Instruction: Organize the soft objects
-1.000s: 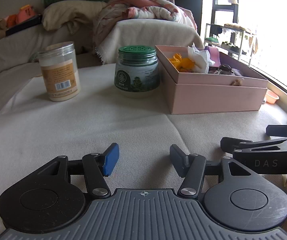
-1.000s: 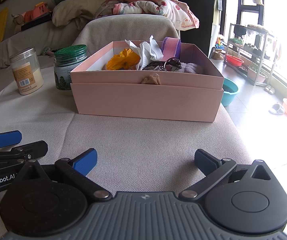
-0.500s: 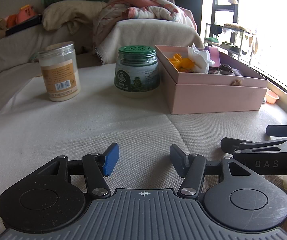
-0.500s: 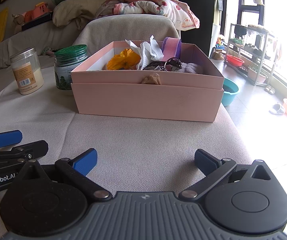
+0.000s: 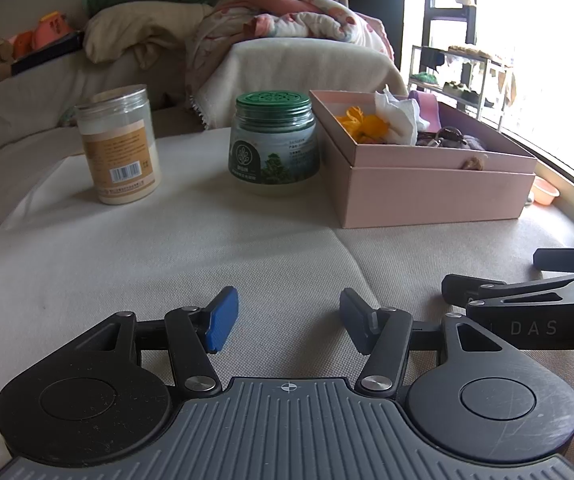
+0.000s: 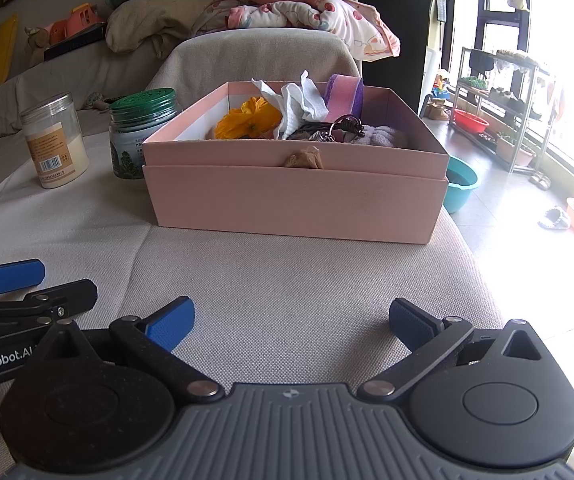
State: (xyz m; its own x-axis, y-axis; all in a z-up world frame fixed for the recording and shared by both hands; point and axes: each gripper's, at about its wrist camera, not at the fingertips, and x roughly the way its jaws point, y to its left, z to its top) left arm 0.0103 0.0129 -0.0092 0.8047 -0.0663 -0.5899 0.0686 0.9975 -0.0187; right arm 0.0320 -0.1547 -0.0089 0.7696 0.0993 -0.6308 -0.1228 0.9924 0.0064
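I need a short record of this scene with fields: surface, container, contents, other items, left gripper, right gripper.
surface: beige cloth-covered table
container: open pink cardboard box
contents: orange fabric flower, crumpled white tissue, purple-pink sponge, lilac fluffy cloth
other items: green-lidded glass jar, clear plastic jar with white powder
left gripper: open, empty
right gripper: open, empty

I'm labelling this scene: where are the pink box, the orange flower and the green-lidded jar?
pink box (image 6: 295,204): right wrist view, on its front wall.
orange flower (image 6: 247,120): right wrist view, on its petals.
green-lidded jar (image 5: 273,152): left wrist view, on its label.
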